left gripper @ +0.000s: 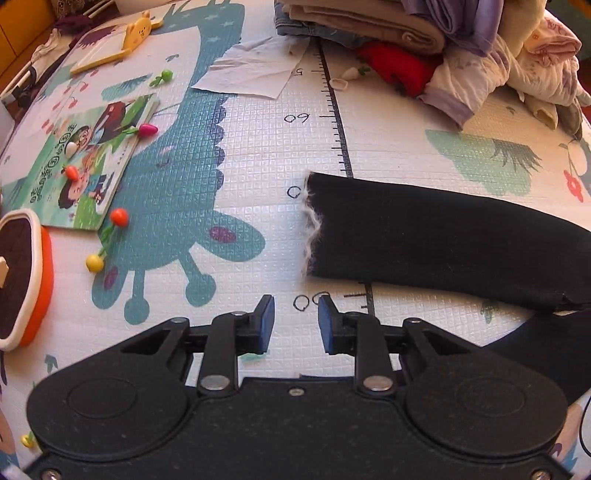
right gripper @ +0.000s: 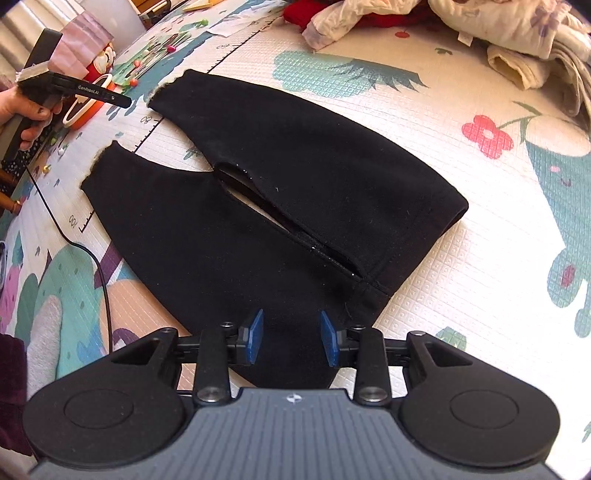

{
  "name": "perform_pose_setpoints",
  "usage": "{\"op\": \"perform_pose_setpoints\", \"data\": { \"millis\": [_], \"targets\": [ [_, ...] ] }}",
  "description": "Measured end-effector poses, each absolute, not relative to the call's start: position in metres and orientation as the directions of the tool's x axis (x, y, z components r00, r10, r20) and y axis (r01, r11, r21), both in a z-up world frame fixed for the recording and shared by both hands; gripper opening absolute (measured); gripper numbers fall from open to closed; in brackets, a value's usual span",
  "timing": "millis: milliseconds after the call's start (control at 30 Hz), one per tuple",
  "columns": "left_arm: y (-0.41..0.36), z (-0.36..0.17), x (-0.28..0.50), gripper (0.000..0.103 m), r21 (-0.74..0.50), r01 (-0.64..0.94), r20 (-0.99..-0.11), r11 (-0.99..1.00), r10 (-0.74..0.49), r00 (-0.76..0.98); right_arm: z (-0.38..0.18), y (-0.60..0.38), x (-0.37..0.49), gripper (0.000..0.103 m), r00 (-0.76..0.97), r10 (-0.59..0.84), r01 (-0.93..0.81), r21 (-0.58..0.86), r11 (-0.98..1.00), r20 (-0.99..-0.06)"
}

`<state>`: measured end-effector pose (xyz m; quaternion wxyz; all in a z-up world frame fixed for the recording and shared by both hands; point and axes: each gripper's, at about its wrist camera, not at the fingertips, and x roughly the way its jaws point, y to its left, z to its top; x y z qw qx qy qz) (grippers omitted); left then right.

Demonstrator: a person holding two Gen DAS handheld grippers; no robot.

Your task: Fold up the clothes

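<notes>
A pair of black trousers [right gripper: 295,192] lies flat on the play mat, its two legs spread in a V toward the far left, cuffs fraying white. In the left wrist view one leg [left gripper: 424,236] lies to the right of centre, its cuff end facing left. My left gripper [left gripper: 296,321] is open and empty, hovering over bare mat just short of that cuff; it also shows in the right wrist view [right gripper: 74,92], held by a hand. My right gripper [right gripper: 291,336] is open, its jaws either side of the trousers' waist end, not closed on the cloth.
A heap of unfolded clothes [left gripper: 480,55] and a folded stack [left gripper: 351,22] lie at the far side of the mat. A picture book [left gripper: 85,162], small toy fruit pins [left gripper: 118,218], an orange-rimmed toy [left gripper: 18,277] and a tissue [left gripper: 255,70] lie on the left. A black cable [right gripper: 92,258] runs across the mat.
</notes>
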<state>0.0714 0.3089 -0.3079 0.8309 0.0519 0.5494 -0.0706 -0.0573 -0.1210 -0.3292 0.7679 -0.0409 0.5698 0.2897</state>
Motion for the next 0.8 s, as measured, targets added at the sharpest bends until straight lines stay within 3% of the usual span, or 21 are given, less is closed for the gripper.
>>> {"op": "perform_pose_setpoints", "data": {
  "millis": [167,300,367,467,567,700,800],
  "targets": [
    [0.295,-0.308,0.046,0.025,-0.076,0.209,-0.898,0.975,-0.158,0.411,-0.325,-0.112,-0.063,0.035,0.227,0.377,-0.571,0.191,0.799,-0.898],
    [0.255,-0.317,0.049,0.025,-0.076,0.302,-0.893,0.95,-0.2,0.403,-0.323,-0.103,-0.064,0.035,0.255,0.369,-0.599,0.154,0.786,-0.894],
    [0.242,-0.315,0.055,0.025,-0.076,0.277,-0.879,0.958,-0.196,0.435,-0.321,-0.098,-0.061,0.035,0.276,0.36,-0.604,0.131,0.786,-0.891],
    [0.244,-0.311,0.071,0.025,-0.042,0.21,-0.862,0.977,-0.142,0.487,-0.316,-0.099,-0.048,0.035,0.311,0.357,-0.565,0.131,0.815,-0.881],
    [0.259,-0.315,0.095,0.025,-0.012,0.157,-0.865,0.988,-0.089,0.494,-0.316,-0.11,-0.027,0.043,0.355,0.337,-0.484,0.137,0.864,-0.872],
    [0.274,-0.329,0.126,0.037,-0.029,0.095,-0.89,0.995,-0.069,0.451,-0.325,-0.132,0.004,0.047,0.393,0.293,-0.349,0.153,0.925,-0.872],
    [0.28,-0.339,0.143,0.038,-0.071,0.065,-0.906,0.995,-0.092,0.413,-0.332,-0.14,0.021,0.05,0.402,0.269,-0.292,0.156,0.944,-0.875]
  ]
}}
